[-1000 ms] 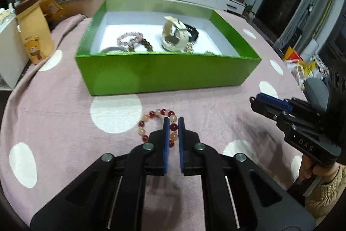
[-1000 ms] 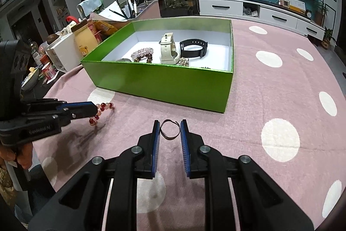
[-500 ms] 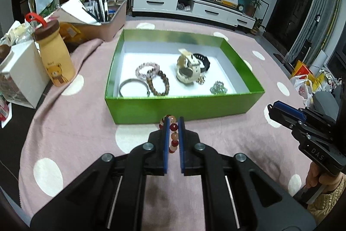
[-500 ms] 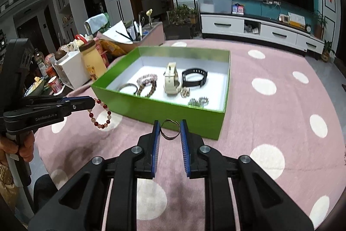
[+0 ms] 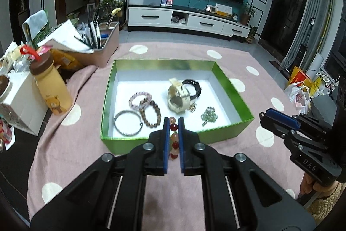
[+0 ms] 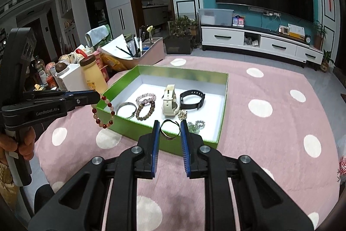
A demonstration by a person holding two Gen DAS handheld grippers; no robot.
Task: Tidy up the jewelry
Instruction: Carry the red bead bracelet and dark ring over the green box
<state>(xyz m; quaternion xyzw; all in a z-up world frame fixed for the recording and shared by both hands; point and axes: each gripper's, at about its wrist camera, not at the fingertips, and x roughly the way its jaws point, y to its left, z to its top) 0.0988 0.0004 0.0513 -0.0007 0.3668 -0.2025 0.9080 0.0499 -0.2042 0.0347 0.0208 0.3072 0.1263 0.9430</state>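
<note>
Both grippers held above the near wall of the green box [image 6: 138, 125]

Left gripper [image 5: 173, 125] pinches a bead bracelet [image 6: 103, 110] that hangs straight down, outside the box's left corner; right gripper [image 6: 170, 130] clamps a thin bangle [image 6: 170, 129] edge-on, its lower arc blurred. Bare cloth [image 6: 270, 133] lies right of the box.

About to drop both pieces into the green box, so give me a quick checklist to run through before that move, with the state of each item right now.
1. Left gripper jaws shut on the red bead bracelet: ok.
2. Right gripper jaws shut on the thin metal bangle: ok.
3. Both pieces lifted off the tablecloth: ok.
4. Green box open, white floor showing: ok.
5. Bracelet hanging past the box's near wall: not ok.
6. Bangle over the box floor: cannot tell.
</note>
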